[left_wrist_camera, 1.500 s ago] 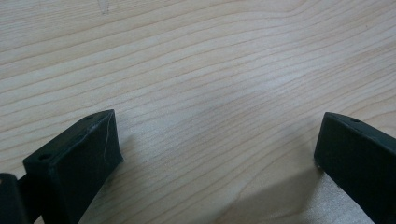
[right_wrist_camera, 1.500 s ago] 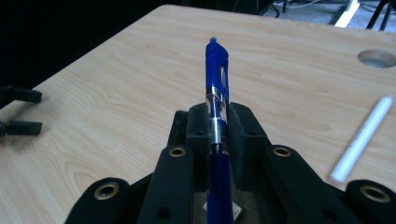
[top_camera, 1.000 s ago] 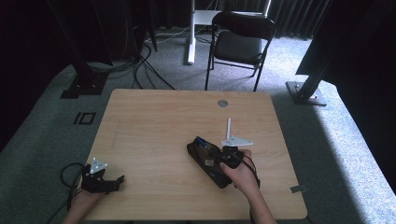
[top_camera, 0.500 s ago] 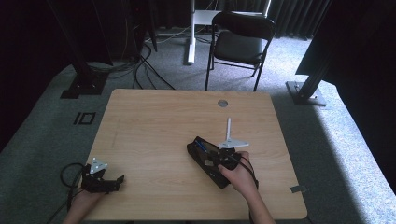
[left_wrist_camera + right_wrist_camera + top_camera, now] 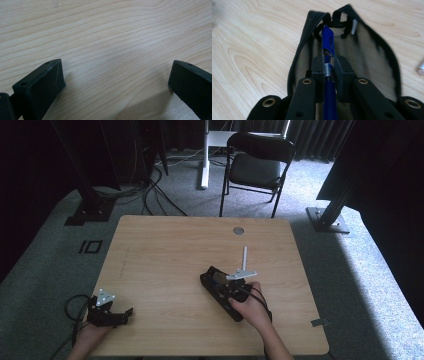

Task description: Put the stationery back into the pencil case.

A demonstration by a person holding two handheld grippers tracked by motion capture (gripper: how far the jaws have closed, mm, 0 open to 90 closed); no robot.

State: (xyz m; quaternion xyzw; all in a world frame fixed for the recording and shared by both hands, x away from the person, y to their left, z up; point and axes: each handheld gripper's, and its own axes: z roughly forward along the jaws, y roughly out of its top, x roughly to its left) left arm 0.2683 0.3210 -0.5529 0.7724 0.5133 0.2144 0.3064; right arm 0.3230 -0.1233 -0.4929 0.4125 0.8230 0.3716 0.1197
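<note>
- Left hand [image 5: 89, 332]: entered from bottom edge at near-left table corner, wrapped around left gripper [image 5: 112, 312].
- Left gripper: held low and level, pointed toward the right; jaws spread wide apart, nothing between.
- Right hand [image 5: 255, 307]: forearm entered from bottom, angled up and leftward, closed around right gripper [image 5: 329, 72].
- Right gripper: pointed away and leftward, tilted down; jaws drawn close together, clamped on a blue pen [image 5: 327, 45].
</note>
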